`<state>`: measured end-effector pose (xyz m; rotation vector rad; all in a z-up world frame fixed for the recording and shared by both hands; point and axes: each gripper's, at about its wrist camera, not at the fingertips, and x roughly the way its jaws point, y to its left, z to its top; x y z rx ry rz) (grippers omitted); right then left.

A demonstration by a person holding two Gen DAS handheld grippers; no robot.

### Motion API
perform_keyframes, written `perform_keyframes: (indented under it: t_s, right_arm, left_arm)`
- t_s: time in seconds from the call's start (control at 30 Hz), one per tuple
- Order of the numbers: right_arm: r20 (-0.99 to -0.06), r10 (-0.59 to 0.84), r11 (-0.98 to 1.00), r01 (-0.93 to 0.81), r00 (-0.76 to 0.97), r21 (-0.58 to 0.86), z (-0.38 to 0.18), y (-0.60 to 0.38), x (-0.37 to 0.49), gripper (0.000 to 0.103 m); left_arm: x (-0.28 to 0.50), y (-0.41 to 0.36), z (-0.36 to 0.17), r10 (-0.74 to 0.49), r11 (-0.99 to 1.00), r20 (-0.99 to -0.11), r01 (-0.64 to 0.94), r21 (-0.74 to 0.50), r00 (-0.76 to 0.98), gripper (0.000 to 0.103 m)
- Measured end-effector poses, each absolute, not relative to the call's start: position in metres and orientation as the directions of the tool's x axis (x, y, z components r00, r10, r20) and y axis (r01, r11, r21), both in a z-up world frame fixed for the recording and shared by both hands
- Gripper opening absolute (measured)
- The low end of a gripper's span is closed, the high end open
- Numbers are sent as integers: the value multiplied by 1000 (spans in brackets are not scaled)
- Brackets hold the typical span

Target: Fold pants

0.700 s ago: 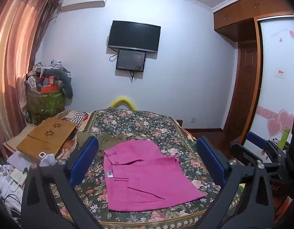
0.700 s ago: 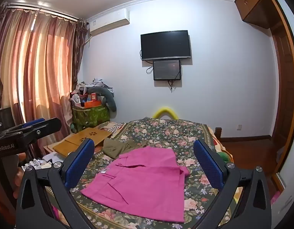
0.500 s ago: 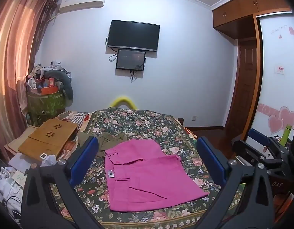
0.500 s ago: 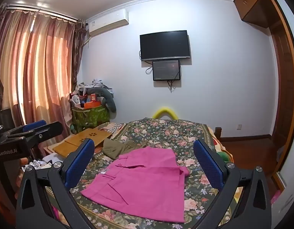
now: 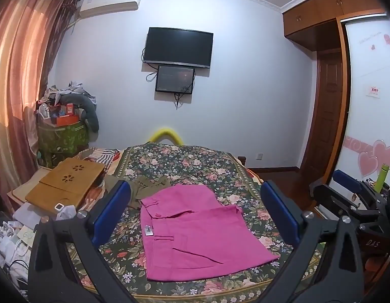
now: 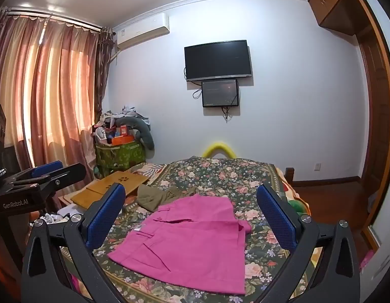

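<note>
Pants [image 5: 197, 229], magenta, already folded over once, flat on bed [image 5: 184, 161] below and ahead of both spread, empty jaws, left gripper [image 5: 195, 214] and right gripper [image 6: 192, 217] hovering apart; next fold probably needing descent to opposite edges.

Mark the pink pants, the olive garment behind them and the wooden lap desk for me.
pink pants [image 5: 195, 232]: left wrist view, middle of the folded fabric.
olive garment [image 6: 157, 197]: right wrist view, centre of the crumpled cloth.
wooden lap desk [image 5: 66, 184]: left wrist view, top panel below the flower cutouts.
</note>
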<state>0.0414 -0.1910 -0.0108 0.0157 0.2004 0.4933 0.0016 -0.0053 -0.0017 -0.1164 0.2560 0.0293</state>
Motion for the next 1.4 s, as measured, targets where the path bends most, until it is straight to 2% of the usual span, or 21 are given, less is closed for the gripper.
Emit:
perform_keyframes:
  t_s: [1.4]
  right_arm:
    - [-183, 464, 886, -457, 867, 80, -7, -195, 40, 103]
  left_arm:
    - [5, -19, 1, 26, 997, -243, -44, -67, 970, 103]
